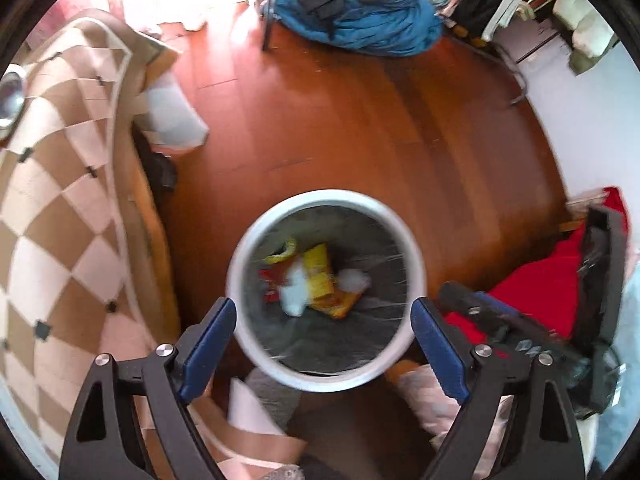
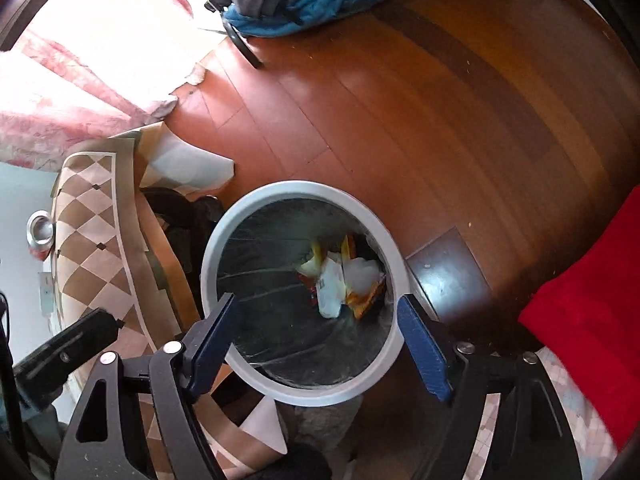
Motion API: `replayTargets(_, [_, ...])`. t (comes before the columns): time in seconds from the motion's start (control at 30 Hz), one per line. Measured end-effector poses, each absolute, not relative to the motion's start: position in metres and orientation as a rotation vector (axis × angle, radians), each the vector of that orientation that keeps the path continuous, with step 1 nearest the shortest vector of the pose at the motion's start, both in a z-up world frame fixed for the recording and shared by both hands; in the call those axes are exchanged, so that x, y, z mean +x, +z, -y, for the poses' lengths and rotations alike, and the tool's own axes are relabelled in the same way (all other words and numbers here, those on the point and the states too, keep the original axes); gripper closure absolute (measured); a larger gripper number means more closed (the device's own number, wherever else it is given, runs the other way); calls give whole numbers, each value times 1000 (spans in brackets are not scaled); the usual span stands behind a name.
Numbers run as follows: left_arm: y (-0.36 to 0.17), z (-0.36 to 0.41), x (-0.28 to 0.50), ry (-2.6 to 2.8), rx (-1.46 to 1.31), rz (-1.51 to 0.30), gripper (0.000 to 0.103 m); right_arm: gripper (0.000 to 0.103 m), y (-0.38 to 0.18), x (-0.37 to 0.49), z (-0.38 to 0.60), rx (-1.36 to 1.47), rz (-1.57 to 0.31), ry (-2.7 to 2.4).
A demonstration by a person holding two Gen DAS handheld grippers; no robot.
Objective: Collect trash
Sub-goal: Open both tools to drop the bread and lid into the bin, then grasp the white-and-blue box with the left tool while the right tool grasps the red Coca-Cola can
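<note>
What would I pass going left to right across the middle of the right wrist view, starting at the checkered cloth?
Checkered cloth → trash bin with the wrappers inside it → dark wooden block on the floor → red cloth.

We see the bin (image 1: 256, 344) standing on the floor (image 1: 360, 120), near us and central, with wrappers (image 1: 316, 280) lying in its bottom. A cloth-covered surface (image 1: 60, 208) stands to its left. A heap of clothes (image 1: 360, 12) lies far behind it. A blanket (image 1: 548, 288) lies on the right.
</note>
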State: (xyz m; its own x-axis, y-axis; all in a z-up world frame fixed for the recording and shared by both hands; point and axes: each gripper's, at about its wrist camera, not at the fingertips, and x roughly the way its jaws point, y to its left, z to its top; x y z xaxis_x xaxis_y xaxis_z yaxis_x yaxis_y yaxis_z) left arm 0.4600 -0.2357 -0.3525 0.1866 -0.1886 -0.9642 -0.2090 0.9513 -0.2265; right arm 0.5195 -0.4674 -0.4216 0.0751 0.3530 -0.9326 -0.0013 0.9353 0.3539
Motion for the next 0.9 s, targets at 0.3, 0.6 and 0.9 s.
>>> replayTargets(0.3, [-347,230,430,147,-192,-1382,5,0,-408,490,465,111,-1478,176])
replayTargets(0.6, [-334,231,418,160,-183,-1364,5,0,-378,471,454,40,-1452,155])
replayTargets(0.9, [-294,230,408,148,-185,-1294,5,0,-327,453,452,58,-1402,174])
